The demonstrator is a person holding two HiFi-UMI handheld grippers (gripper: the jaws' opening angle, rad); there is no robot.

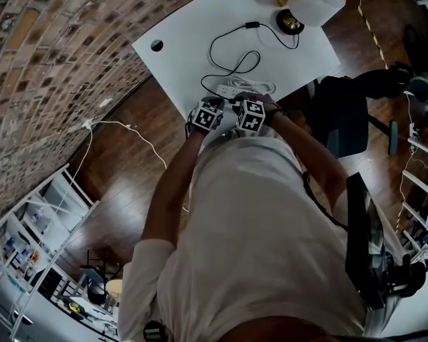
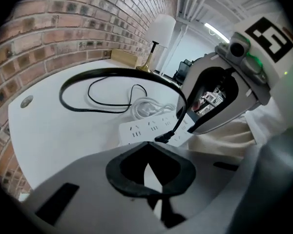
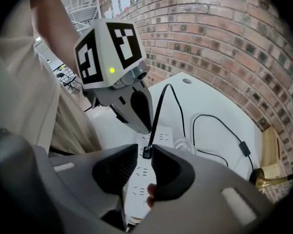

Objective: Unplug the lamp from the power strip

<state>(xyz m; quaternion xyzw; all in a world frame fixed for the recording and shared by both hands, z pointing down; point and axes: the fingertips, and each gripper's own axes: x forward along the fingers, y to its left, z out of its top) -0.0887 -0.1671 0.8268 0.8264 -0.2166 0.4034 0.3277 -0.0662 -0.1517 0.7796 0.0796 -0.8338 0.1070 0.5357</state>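
At the left, the left tool (image 2: 149, 150) is clenched, its dark pads meeting at the tips with nothing caught between them. From overhead both tools show mostly as marker cubes above the tabletop (image 1: 185, 45), close to its near edge, and their tips are hidden beneath those cubes. Just beyond the left tool lies the white power strip (image 2: 141, 129), near that same edge and right in front of the person. Its right-hand end is covered by the other tool and a fold of pale shirt. The lamp's black plug (image 2: 165, 138) sits in one of the sockets, and its black cord (image 2: 102, 73) rises from there in a wide loop. Part of that loop passes so close to the lens that it blurs. A coil of white cable (image 2: 149, 106) rests against the far side of the strip. The right tool (image 3: 145, 150) is released, its jaws apart, and the plug shows in the gap past their tips, not pressed by either pad. A small pinkish shape low in that gap is too blurred to identify. The lamp (image 1: 315, 2) stands at the far right corner of the tabletop, well apart from the strip. In the right gripper view only a sliver of its brass base shows at the picture's edge.
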